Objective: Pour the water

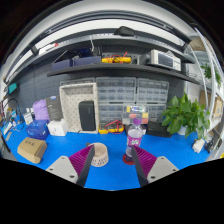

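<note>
A clear plastic bottle [134,133] with a pink label and a pale cap stands upright on a small red coaster on the blue table [110,172], just ahead of my right finger. A cream perforated cup [98,154] stands just ahead of my left finger. My gripper [112,163] is open and empty, its magenta pads [84,160] spread wide above the blue surface. Neither the bottle nor the cup is between the fingers.
A tan box [32,150] lies at the left, with a blue object [37,129] and a purple container [41,110] behind it. A green plant [186,113] stands at the right. Drawer units [118,100] and shelves with small items line the back.
</note>
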Motion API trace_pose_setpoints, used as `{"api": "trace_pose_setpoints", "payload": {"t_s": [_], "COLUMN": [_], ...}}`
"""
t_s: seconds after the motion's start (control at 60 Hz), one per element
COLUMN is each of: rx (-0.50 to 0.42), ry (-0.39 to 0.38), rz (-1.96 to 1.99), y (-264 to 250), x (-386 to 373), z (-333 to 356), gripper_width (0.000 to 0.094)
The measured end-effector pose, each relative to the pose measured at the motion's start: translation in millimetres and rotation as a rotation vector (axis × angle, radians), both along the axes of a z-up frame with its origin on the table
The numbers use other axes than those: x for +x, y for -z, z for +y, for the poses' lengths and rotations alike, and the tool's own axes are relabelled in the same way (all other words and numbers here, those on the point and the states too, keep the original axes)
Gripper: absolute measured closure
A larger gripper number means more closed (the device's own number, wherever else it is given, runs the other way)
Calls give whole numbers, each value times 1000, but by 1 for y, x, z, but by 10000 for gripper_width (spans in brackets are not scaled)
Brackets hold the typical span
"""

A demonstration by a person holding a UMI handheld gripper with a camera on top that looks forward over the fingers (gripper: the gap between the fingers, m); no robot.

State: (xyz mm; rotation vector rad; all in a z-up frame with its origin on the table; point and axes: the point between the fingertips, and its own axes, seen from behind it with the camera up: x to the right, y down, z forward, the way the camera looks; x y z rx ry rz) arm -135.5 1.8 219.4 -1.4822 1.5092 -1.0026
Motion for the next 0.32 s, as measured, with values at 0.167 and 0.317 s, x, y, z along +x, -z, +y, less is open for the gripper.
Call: {"api": "trace_pose_setpoints", "payload": {"t_s": [0.167, 0.317], "rx": [0, 6], "ry": [-34, -55], "rz": [1, -4], "y": [-8, -9], "x": [-14, -20], "z": [15, 24], "gripper_width": [193, 193]}}
